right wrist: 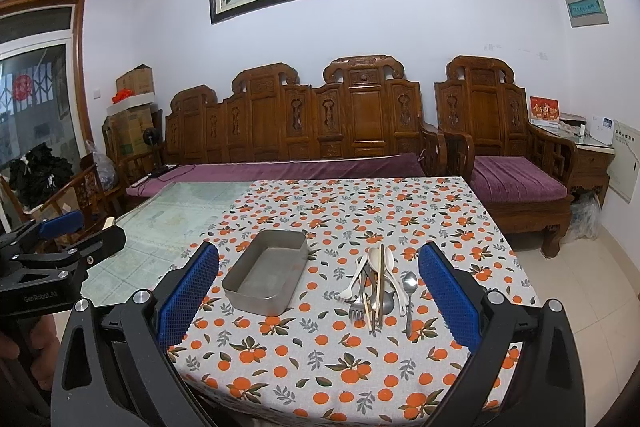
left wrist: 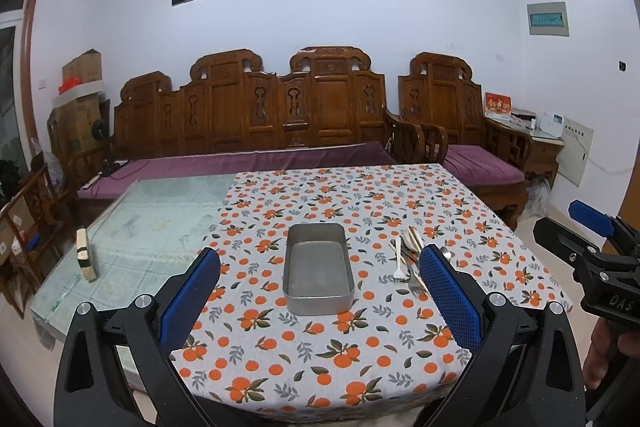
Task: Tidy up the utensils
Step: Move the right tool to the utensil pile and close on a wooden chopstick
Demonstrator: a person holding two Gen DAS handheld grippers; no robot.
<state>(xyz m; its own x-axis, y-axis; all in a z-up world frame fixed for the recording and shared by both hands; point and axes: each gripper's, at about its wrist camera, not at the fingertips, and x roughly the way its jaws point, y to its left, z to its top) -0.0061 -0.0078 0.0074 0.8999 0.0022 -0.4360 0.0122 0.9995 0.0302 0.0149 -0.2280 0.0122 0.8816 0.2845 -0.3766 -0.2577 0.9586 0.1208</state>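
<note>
Both hand-held grippers held back, nothing picked up yet.

I hold the left hand-held gripper [left wrist: 320,281] and right hand-held gripper [right wrist: 318,283] spread apart and empty over the counter [right wrist: 320,367]; beyond, the tin [right wrist: 266,277] sits empty just beside the heaped utensils [right wrist: 378,285], ready for loading.

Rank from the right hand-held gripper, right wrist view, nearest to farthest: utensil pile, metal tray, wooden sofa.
1. Utensil pile, just ahead between the open fingers of the right hand-held gripper.
2. Metal tray, ahead-left, slightly farther.
3. Wooden sofa, beyond the table's far edge.
</note>
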